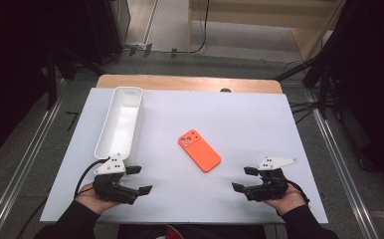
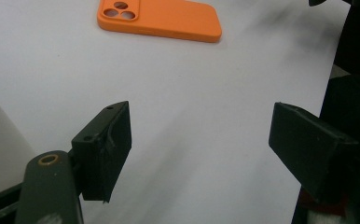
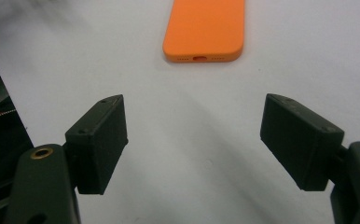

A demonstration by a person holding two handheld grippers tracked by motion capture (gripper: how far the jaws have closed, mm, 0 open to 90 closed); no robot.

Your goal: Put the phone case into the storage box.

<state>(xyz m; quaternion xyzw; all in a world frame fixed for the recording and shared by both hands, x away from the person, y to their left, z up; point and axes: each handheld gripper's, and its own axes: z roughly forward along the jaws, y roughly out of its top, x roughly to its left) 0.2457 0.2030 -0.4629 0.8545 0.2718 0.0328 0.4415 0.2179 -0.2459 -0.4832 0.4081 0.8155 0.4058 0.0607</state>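
Jaws of left gripper [image 1: 138, 179] and right gripper [image 1: 244, 179] spread wide, nothing between. Ahead, well apart from both: flat orange rubbery phone case [image 1: 199, 150], camera cutouts upward, mid white table sheet [image 1: 240, 119]. Beside left gripper, long white plastic tray [image 1: 120, 121].

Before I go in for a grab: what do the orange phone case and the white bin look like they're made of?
Orange phone case: looks like soft matte silicone or rubbery plastic, with rounded edges, no glare and moulded camera and port cutouts. White bin: probably rigid moulded plastic, smooth with a slight sheen, thin walls and rounded corners. Neither can be confirmed by look alone.
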